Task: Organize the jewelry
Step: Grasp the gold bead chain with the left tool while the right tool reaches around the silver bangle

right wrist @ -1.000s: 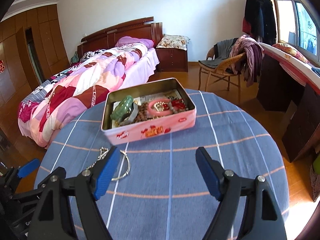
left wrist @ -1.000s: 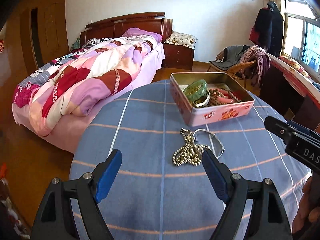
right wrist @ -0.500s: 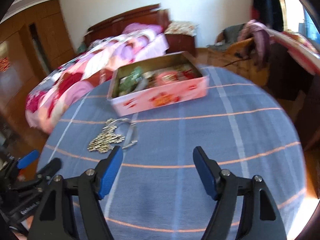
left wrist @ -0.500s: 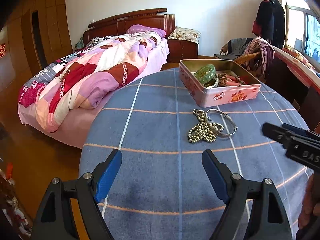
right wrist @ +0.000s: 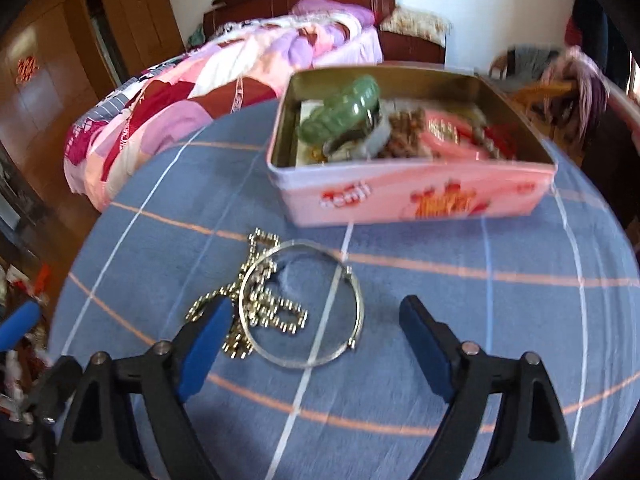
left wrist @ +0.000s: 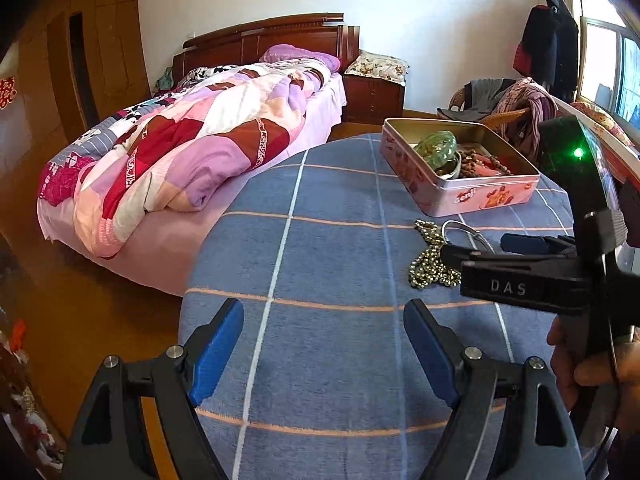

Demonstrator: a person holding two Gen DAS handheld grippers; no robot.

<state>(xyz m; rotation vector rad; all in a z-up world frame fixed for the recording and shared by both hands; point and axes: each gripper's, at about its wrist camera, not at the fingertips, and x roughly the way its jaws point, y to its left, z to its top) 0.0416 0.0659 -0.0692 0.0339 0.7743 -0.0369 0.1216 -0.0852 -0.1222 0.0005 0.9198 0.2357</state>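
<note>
Right wrist view: right hand-held gripper (right wrist: pixel 316 322), jaws apart, hangs directly over the silver bangle (right wrist: pixel 301 306) lying on the gold bead chain (right wrist: pixel 256 308), just before the pink tin (right wrist: pixel 412 196); left hand-held gripper (left wrist: pixel 324 350), also apart, sits farther away.

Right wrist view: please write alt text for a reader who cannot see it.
The open right gripper hangs over a silver bangle lying on a gold bead chain on a blue striped tablecloth. Behind them stands an open pink tin of jewelry.

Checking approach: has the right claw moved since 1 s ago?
Yes. The right claw has moved toward the bangle and chain, nearer the tin.
</note>
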